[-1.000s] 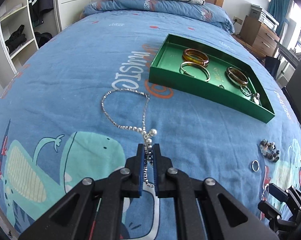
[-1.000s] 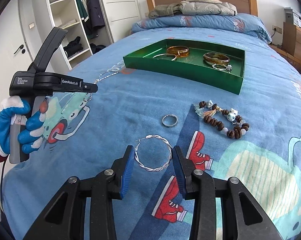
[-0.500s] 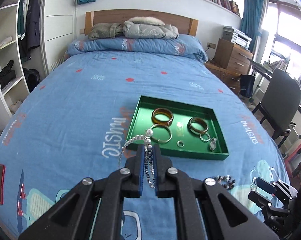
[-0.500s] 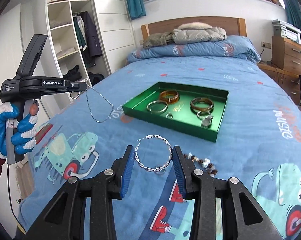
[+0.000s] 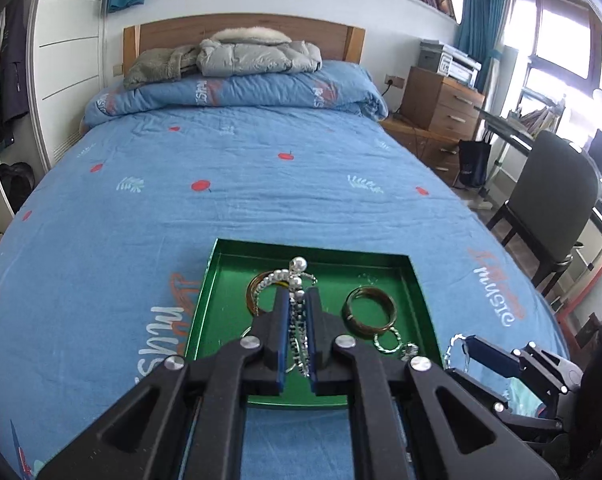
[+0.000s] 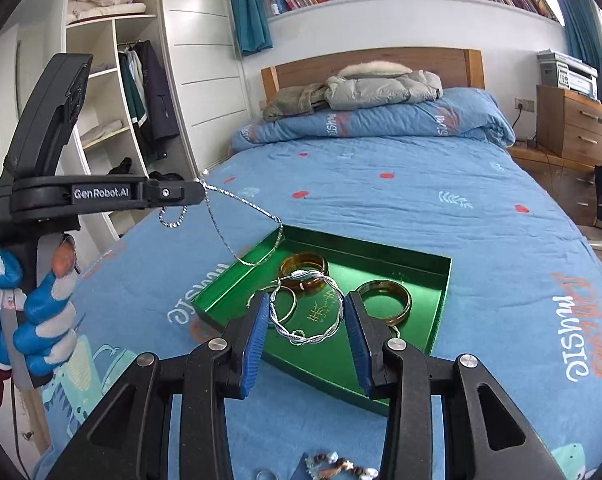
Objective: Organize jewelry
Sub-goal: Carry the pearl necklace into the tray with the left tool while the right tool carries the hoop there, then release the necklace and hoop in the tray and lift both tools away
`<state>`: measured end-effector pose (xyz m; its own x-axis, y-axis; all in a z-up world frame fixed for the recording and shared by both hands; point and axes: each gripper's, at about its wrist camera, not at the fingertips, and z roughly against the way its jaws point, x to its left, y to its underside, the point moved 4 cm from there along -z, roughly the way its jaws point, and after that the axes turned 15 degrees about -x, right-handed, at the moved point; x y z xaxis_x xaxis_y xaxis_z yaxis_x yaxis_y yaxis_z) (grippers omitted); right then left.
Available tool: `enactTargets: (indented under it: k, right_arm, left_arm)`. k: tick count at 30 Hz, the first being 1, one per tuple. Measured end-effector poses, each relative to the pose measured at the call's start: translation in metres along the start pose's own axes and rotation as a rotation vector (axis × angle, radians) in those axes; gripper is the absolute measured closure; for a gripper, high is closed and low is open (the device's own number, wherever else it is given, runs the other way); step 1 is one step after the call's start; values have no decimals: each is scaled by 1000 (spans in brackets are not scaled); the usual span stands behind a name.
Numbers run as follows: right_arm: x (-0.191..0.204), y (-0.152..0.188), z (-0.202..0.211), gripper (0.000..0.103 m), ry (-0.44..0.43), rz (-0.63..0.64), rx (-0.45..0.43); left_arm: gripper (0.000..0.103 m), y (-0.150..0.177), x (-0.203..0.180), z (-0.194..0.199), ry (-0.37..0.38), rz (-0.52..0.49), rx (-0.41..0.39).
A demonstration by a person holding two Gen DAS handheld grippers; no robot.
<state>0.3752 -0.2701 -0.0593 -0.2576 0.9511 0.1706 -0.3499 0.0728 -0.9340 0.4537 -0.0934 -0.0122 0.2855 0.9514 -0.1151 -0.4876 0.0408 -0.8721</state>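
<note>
My left gripper (image 5: 297,300) is shut on a silver pearl necklace (image 5: 295,276) and holds it above the green tray (image 5: 221,264). In the right wrist view the left gripper (image 6: 199,192) is raised at the left, and the necklace chain (image 6: 241,232) hangs from it to the tray's near left corner. My right gripper (image 6: 306,312) is shut on a twisted silver hoop (image 6: 307,306), held above the green tray (image 6: 441,300). Amber bangles (image 6: 385,296) and rings lie in the tray.
A beaded bracelet (image 6: 341,470) and a small ring (image 6: 265,474) lie on the blue bedspread near the front. A pillow and jackets (image 6: 365,88) lie at the headboard. A wardrobe (image 6: 113,92) stands left, with a dresser (image 5: 441,100) and chair (image 5: 553,208) right.
Both grippers have lifted their jewellery off the bedspread and moved forward over the green tray. The necklace now hangs in the air with its loop at the tray's edge.
</note>
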Motion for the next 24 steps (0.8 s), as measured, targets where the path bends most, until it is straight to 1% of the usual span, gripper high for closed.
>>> enactTargets:
  k: [4,7,10,14,18,20,22,24]
  right_arm:
    - [-10,24,-47,65,10,-18,76]
    - [-18,45,-73,65,19,-37,141]
    - [-27,61,-91,65,35,-50,205]
    - [-29,76,-104,64,40,-28,284]
    - [-27,85,-108,64,57,6,328]
    - [-27,86,-108,63,67,9,333]
    - [-29,84,-107,60,73,-6,336]
    - [-31,80,-105,57,81,-13,328]
  left_arm:
    - [96,37,17,-56,-25,21,103]
    - [96,60,27,-80,-34,34,152]
    - [96,80,35,-92,-42,33,192]
    - [96,98,42,-103,-41,44,239]
    - [95,106,45,-105,-27,62,257]
    - [94,106,47,-104,-17,70,263]
    - [90,103,47,-100,-15,69,263]
    - [83,97,47,-92,-12,65,250]
